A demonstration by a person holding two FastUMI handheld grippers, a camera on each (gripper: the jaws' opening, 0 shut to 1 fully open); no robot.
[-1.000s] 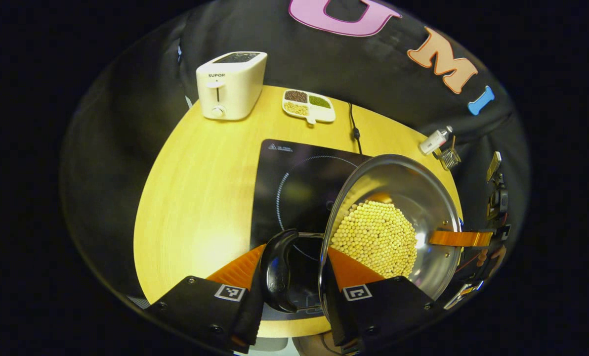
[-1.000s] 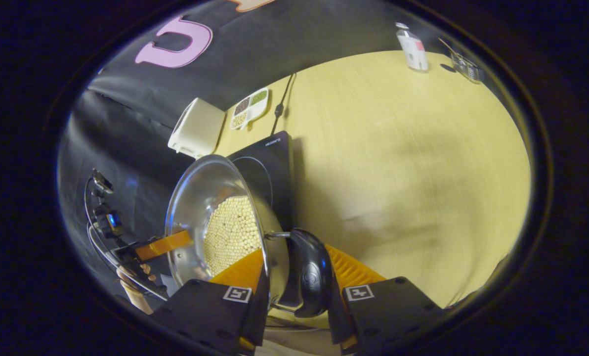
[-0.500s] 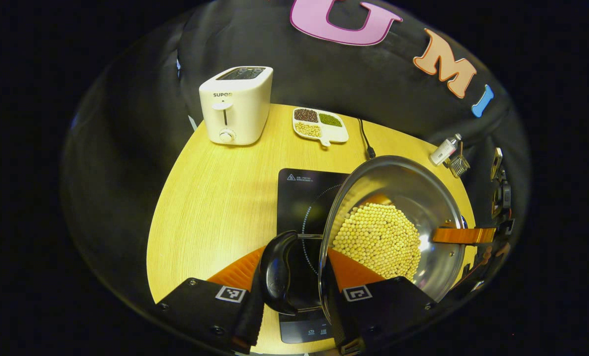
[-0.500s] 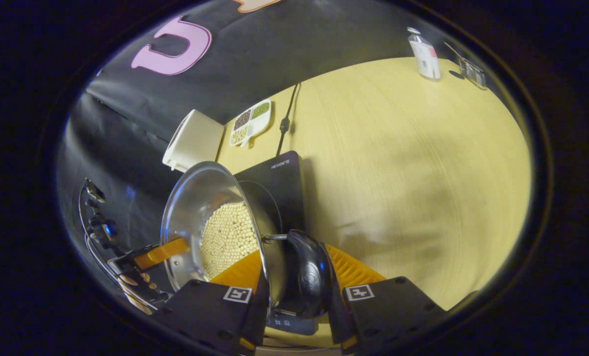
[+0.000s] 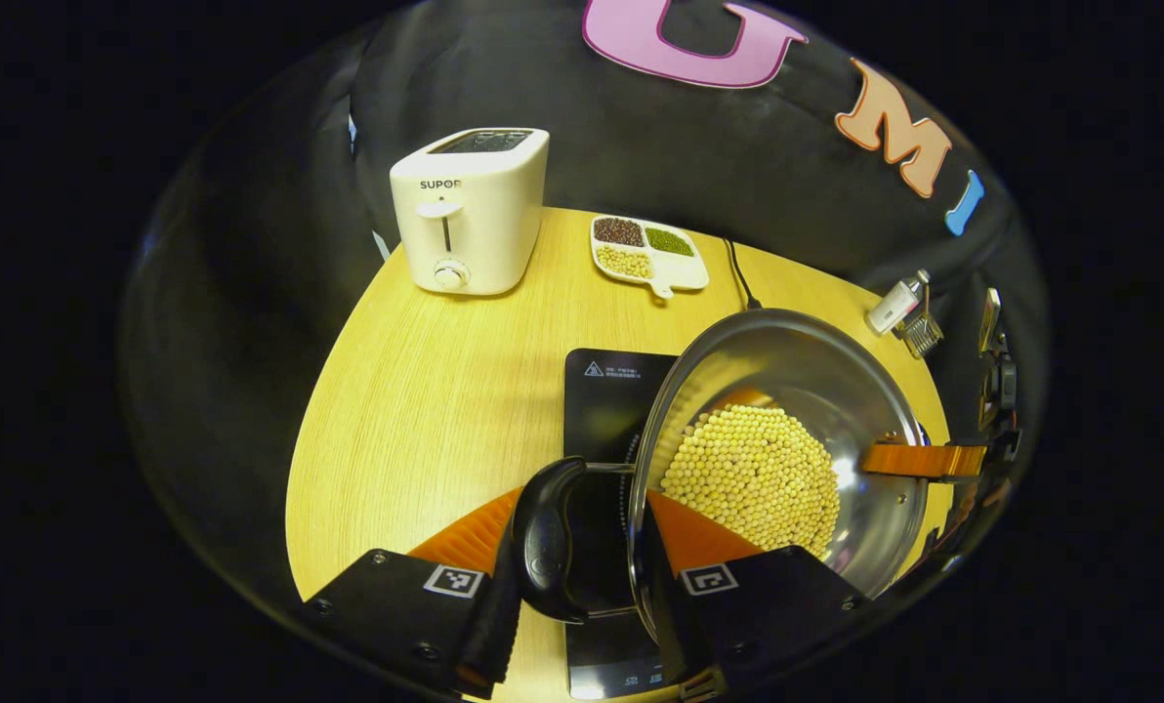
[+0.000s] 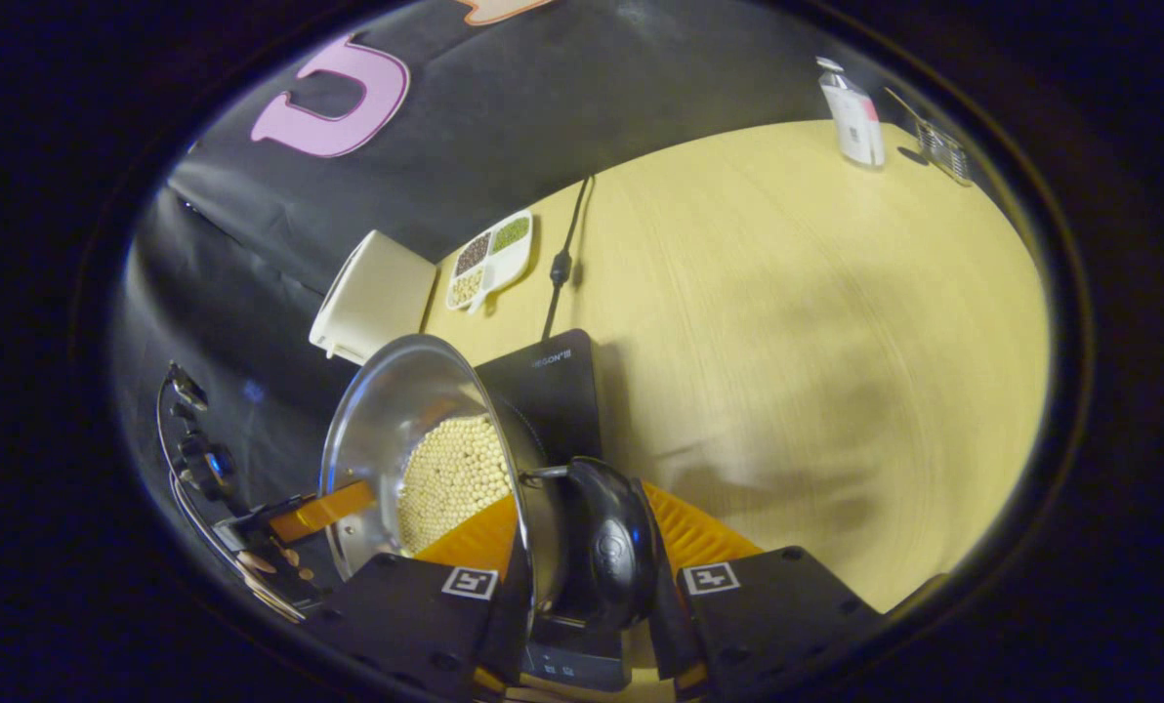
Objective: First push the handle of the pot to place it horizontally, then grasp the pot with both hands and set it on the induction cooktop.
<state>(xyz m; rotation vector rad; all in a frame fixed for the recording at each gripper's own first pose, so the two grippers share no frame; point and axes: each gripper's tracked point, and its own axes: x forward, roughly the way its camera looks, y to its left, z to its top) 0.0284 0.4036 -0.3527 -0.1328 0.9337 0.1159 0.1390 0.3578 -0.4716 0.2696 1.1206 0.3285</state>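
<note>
- Pot: a steel pot holding pale round beans, carried over the induction cooktop; whether its base touches the glass is hidden by its own wall.
- Left gripper: closed on the pot's black side handle, one finger outside the handle, the other inside the rim.
- Right gripper: clamped likewise on the opposite handle; in the left gripper view one of its fingers crosses the far rim.
- Cooktop: largely covered by the pot, its near edge cut off.
- Table: toaster, divided dish, power cord, small bottle; an object beside the bottle is too small to identify.
</note>
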